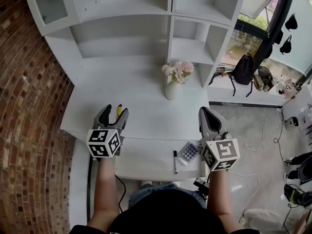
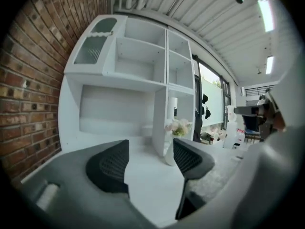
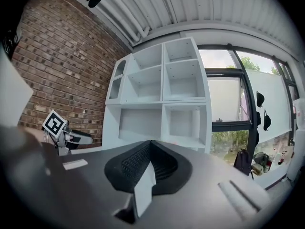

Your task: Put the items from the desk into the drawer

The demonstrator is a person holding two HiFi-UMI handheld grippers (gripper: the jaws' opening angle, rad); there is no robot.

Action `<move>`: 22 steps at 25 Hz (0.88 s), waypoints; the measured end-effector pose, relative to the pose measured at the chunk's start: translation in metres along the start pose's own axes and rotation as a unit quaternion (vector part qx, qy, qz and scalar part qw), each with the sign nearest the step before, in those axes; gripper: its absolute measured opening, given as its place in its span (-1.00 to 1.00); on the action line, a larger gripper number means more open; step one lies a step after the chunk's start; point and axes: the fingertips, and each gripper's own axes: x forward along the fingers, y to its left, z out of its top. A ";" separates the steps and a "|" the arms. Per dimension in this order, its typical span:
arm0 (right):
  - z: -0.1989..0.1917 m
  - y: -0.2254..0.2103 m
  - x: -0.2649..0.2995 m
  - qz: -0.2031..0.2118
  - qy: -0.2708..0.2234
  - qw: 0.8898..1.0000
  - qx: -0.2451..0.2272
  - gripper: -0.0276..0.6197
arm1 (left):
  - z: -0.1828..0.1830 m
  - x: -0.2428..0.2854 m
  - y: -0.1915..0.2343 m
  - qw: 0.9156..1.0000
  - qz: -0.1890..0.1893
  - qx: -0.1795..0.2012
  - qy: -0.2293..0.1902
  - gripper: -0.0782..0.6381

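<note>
In the head view both grippers hover over the front of the white desk [image 1: 146, 106]. My left gripper [image 1: 115, 112] is open and, in its own view, nothing lies between its fingers [image 2: 150, 149]. A small yellow and black item [image 1: 119, 110] shows on the desk between its fingers. My right gripper [image 1: 204, 111] is shut with its pads together [image 3: 150, 144], and I see nothing held. Below the desk edge the open drawer [image 1: 146, 159] holds a black marker pen [image 1: 175, 161] and a small box with round dots [image 1: 188, 153].
A white vase of pink flowers [image 1: 173, 84] stands at the back of the desk, by the shelf unit [image 1: 146, 28]. A brick wall [image 1: 24, 106] runs along the left. To the right are a black backpack [image 1: 242, 69] and floor cables [image 1: 258, 130].
</note>
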 end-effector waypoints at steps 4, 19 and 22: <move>0.022 -0.005 -0.001 -0.018 -0.060 0.998 0.018 -0.89 | 0.037 -0.020 0.022 0.996 0.039 0.051 -0.067 0.04; -0.008 0.050 0.074 0.008 -0.002 1.000 -0.025 -0.89 | -0.001 0.015 0.101 0.996 0.071 0.046 -0.019 0.04; -0.027 0.062 0.088 0.011 0.020 1.000 -0.021 -0.89 | -0.032 0.037 0.112 0.997 0.057 0.038 0.032 0.04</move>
